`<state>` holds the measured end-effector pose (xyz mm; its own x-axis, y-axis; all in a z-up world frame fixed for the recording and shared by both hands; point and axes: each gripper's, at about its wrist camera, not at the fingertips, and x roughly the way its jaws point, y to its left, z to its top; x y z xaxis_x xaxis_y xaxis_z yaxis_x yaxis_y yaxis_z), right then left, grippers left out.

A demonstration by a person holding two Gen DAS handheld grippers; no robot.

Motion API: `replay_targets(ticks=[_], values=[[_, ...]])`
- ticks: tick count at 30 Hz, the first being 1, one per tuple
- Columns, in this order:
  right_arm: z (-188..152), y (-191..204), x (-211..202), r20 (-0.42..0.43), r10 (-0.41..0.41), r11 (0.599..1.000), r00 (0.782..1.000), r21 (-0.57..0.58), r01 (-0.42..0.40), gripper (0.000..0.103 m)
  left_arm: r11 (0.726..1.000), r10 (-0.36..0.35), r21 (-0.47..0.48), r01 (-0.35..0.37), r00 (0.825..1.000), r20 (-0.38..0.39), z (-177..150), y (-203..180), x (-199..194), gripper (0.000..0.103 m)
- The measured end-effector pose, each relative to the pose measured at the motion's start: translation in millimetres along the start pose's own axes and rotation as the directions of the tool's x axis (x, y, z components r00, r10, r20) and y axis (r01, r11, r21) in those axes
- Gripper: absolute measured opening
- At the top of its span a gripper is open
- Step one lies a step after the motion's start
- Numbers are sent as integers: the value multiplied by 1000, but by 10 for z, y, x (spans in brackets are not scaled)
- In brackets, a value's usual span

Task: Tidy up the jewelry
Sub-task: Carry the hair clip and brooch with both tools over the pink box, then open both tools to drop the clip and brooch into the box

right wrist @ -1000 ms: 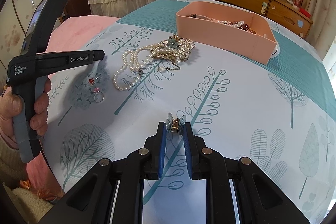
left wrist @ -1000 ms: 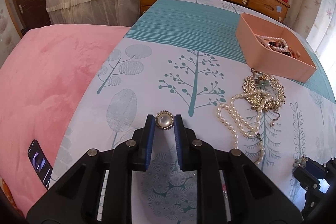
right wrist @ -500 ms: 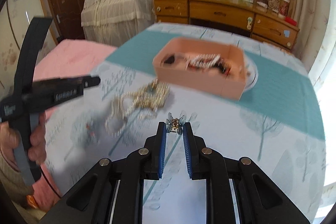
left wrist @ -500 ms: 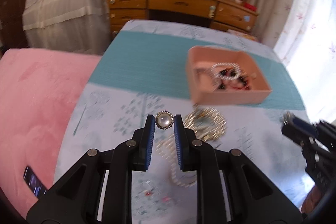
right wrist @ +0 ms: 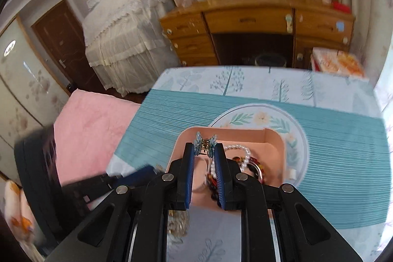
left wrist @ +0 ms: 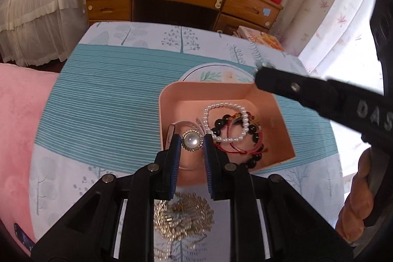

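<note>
Left hand-held gripper (left wrist: 192,142): black frame, blue-padded fingers (left wrist: 175,165) pointing forward and tilted downward, jaws drawn close and clamped on an item at the tips. Right hand-held gripper (right wrist: 205,148): same build, blue fingers (right wrist: 188,176) tilted downward, jaws likewise narrowed and gripping an item at the tips. In the left wrist view the right unit crosses from the right side, with the person's right hand (left wrist: 356,200) wrapped round its handle. Both units sit near each other, level.
</note>
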<state>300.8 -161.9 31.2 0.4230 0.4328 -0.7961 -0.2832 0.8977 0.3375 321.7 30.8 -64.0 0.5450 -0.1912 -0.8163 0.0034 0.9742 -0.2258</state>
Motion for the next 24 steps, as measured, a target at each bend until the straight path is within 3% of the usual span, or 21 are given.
replay_targets(ticks=[3, 6, 12, 15, 17, 19, 24], values=[[175, -31, 391, -54, -18, 1000, 998, 25, 19, 16, 1000, 12, -1, -12, 1000, -20, -44, -6, 203, 16], [261, -88, 733, -93, 27, 997, 995, 74, -20, 16, 1000, 14, -6, -14, 1000, -27, -76, 1, 337, 16], [217, -107, 1051, -142, 65, 991, 988, 125, -47, 18, 1000, 18, -8, -18, 1000, -22, -99, 49, 300, 17], [132, -125, 997, -126, 64, 992, 990, 116, -49, 18, 999, 31, -14, -31, 1000, 1, -149, 78, 164, 24], [48, -126, 906, -109, 56, 993, 992, 107, -45, 18, 999, 48, -24, -48, 999, 18, -215, 102, 48, 42], [-66, -112, 754, -91, 52, 995, 995, 93, -44, 19, 997, 66, -43, -64, 997, 42, -283, 136, -71, 48], [-358, -62, 317, -27, 33, 997, 999, 68, -31, 24, 993, 56, -107, -47, 995, 83, -498, 254, -402, 48]])
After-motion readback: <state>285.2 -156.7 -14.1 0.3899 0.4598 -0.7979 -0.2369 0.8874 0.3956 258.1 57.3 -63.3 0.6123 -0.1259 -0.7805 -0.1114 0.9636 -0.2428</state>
